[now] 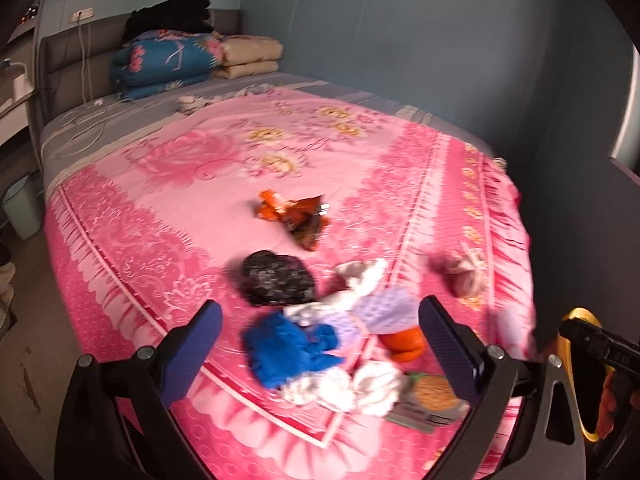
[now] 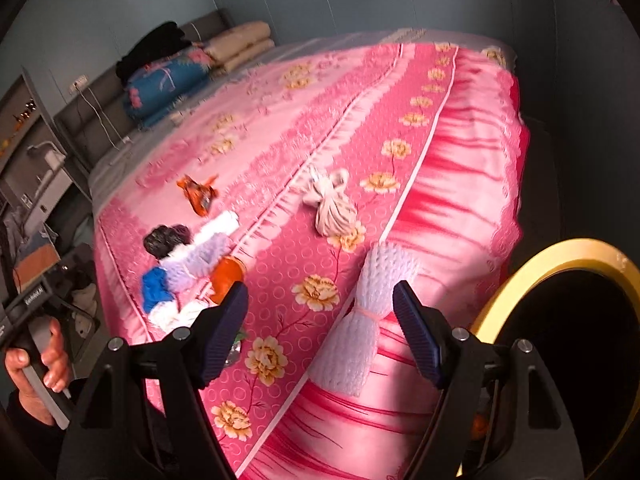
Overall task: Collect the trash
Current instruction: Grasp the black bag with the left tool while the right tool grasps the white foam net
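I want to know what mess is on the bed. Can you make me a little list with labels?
Place: bed with a pink flowered blanket
Trash pile: blue crumpled piece, black crumpled bag, white tissues, orange fruit-like thing
Further up the bed: orange wrapper
Lying apart: knotted beige bundle, white foam net sleeve
Left hand-held gripper: open, above the pile
Right hand-held gripper: open, holding nothing
Bin: yellow rim at the right edge
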